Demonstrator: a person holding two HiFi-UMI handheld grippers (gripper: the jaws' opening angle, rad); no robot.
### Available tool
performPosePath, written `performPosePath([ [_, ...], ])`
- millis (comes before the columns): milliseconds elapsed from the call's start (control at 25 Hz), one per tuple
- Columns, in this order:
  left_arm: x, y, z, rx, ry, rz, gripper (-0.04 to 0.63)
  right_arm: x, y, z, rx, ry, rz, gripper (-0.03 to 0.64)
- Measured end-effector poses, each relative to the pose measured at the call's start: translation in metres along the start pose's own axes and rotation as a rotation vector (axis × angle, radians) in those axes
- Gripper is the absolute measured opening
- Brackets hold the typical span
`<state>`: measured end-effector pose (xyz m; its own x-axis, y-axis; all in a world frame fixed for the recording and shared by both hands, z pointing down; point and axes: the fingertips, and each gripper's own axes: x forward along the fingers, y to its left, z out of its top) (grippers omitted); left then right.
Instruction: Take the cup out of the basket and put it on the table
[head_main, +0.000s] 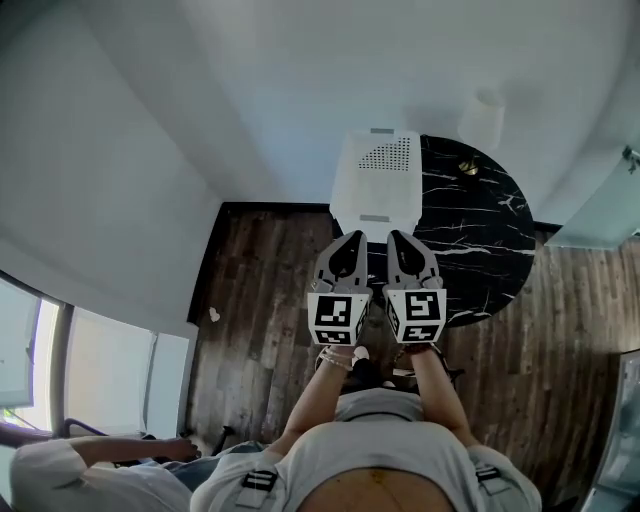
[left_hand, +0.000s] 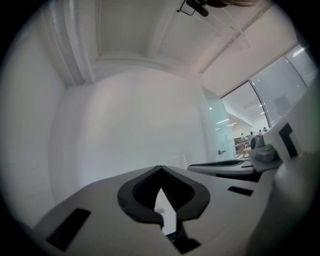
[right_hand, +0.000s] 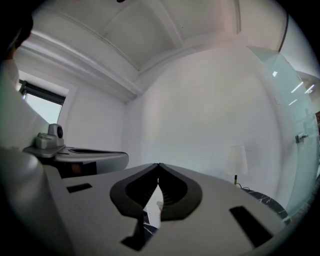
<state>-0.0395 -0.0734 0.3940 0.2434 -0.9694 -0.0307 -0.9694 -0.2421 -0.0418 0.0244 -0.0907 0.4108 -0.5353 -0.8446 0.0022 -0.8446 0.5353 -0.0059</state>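
A white perforated basket (head_main: 377, 180) stands on the left part of a round black marble table (head_main: 480, 230). No cup shows in any view. My left gripper (head_main: 352, 238) and right gripper (head_main: 397, 238) are held level, side by side, at the near end of the basket, with their tips at the table's edge. In the left gripper view the left gripper (left_hand: 160, 167) has its jaws meeting at the tips, with nothing held. The right gripper (right_hand: 158, 165) is shut and empty too. A strip of the basket (left_hand: 165, 210) shows through the gap behind each pair of tips.
A white table lamp (head_main: 485, 115) stands at the far side of the table, against the white wall. The floor is dark wood, with a small white object (head_main: 213, 315) on it at the left. Another person's sleeve (head_main: 60, 470) shows at the lower left. A glass panel (head_main: 600, 210) stands at the right.
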Motion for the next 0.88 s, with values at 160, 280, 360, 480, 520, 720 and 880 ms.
performPosePath([
  [160, 0.020, 0.021, 0.000, -0.002, -0.018, -0.026, 0.006, 0.026, 0.004, 0.001, -0.013, -0.006, -0.020, 0.008],
  [280, 0.033, 0.034, -0.002, -0.006, -0.019, -0.048, 0.006, 0.043, 0.004, -0.001, -0.020, -0.006, -0.041, 0.008],
  [360, 0.040, 0.043, -0.005, -0.012, -0.014, -0.061, 0.006, 0.054, 0.004, -0.002, -0.022, -0.005, -0.057, 0.008],
  [480, 0.048, 0.054, -0.004, -0.013, -0.021, -0.082, 0.006, 0.067, 0.003, -0.001, -0.029, -0.009, -0.085, 0.008],
  [520, 0.051, 0.058, -0.004, -0.016, -0.023, -0.090, 0.006, 0.071, 0.003, -0.001, -0.033, -0.009, -0.094, 0.008],
  [720, 0.060, 0.070, -0.008, -0.012, -0.021, -0.127, 0.006, 0.087, 0.004, -0.006, -0.037, 0.000, -0.127, 0.008],
  [880, 0.063, 0.077, -0.014, -0.018, -0.012, -0.144, 0.006, 0.093, 0.005, -0.011, -0.037, 0.012, -0.149, 0.008],
])
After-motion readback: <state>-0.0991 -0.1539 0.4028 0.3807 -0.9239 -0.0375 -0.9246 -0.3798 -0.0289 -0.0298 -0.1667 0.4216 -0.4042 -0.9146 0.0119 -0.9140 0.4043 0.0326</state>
